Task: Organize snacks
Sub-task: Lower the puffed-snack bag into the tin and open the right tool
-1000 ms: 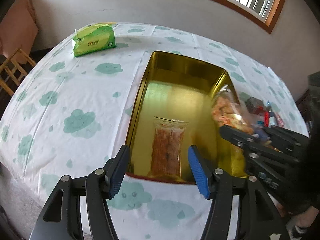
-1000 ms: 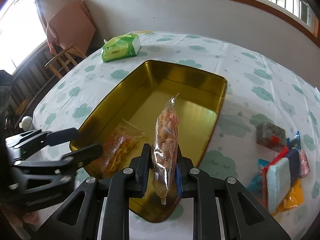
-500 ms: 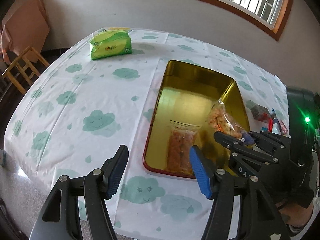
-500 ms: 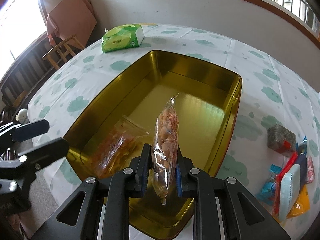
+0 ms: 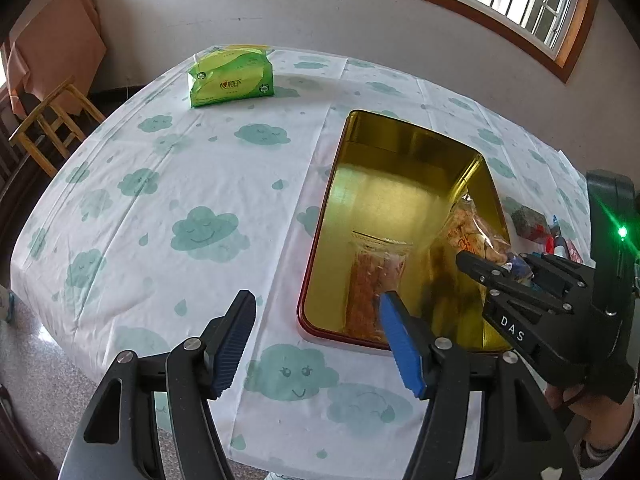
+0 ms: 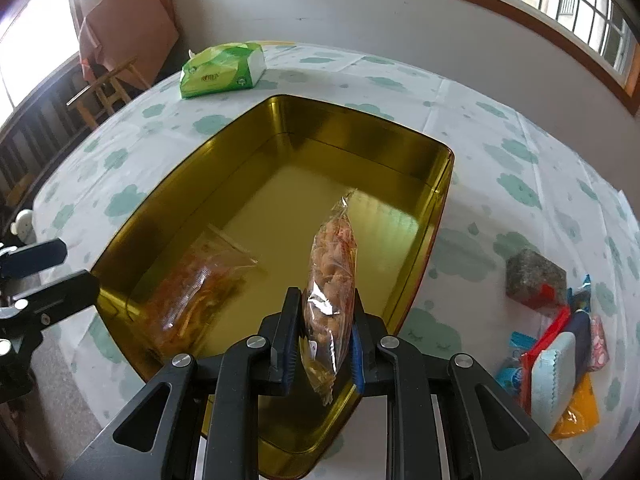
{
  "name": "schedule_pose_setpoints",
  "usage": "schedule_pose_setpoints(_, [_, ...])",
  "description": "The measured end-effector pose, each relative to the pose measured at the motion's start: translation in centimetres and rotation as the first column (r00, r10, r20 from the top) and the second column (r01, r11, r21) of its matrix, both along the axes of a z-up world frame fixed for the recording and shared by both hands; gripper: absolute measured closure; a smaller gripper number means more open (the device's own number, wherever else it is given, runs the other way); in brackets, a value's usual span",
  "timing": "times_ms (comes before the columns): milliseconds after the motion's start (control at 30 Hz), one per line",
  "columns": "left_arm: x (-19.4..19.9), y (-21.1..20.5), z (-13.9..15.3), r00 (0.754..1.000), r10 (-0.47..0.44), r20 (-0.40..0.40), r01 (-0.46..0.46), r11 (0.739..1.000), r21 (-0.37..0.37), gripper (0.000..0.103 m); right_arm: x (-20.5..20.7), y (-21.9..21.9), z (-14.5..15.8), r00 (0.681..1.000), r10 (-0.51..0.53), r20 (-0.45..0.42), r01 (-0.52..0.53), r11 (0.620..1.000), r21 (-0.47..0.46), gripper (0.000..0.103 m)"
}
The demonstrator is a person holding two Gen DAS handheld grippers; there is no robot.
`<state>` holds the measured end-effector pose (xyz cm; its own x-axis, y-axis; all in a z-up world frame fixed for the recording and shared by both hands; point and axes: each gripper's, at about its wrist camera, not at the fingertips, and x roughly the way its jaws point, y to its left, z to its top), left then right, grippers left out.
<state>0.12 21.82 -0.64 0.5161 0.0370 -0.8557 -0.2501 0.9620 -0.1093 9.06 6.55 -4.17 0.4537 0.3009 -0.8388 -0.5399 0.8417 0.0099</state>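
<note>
A gold tin [image 5: 400,148] [image 6: 360,132] lies open on the cloud-print tablecloth. Flat on its floor near the front left corner rests a clear bag of orange snacks [image 5: 376,276] [image 6: 196,284]. My right gripper [image 6: 325,300] [image 5: 480,268] is shut on a second clear snack bag [image 6: 332,256] [image 5: 472,228], held upright over the tin's near right part. My left gripper [image 5: 316,304] [image 6: 40,272] hovers open at the tin's front left corner with nothing between its blue pads; its right finger overlaps the lying bag in view.
A green tissue pack [image 5: 232,78] [image 6: 222,70] sits at the table's far left. Right of the tin lie a grey block packet [image 6: 534,276] and a pile of several snack packets [image 6: 560,360]. A wooden chair [image 5: 52,120] stands beyond the left edge.
The left wrist view has swung left, so the tin now sits right of its fingers instead of between them. The right gripper keeps its bag and the tin looks closer below it.
</note>
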Motion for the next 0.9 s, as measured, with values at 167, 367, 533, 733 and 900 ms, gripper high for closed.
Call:
schedule_pose_setpoints(167, [0.0,0.0,-0.1,1.000,0.005,-0.006,-0.005,1.000,0.002,0.040,-0.1,0.0,0.0,1.000,0.004,0.015,-0.004,1.000,-0.016,0.080])
schedule_pose_setpoints(367, [-0.2,0.0,-0.1,1.000,0.010,-0.010,-0.010,1.000,0.001,0.040,-0.2,0.0,0.1,1.000,0.007,-0.001,-0.007,1.000,0.013,0.078])
schedule_pose_setpoints(533, [-0.3,0.0,0.0,1.000,0.010,-0.009,-0.010,1.000,0.005,0.038,-0.8,0.3,0.4,0.999,0.034,-0.008,-0.034,0.998,0.047,0.060])
schedule_pose_setpoints(733, [-0.8,-0.5,0.7,1.000,0.010,0.005,-0.010,1.000,0.009,0.038,-2.1,0.4,2.0,0.997,0.064,0.043,-0.066,0.995,0.071,0.048])
schedule_pose_setpoints(900, [-1.0,-1.6,1.5,1.000,-0.009,0.023,0.008,1.000,0.015,0.037,-3.1,-1.1,3.6,0.996,0.051,0.071,-0.059,0.992,0.113,0.047])
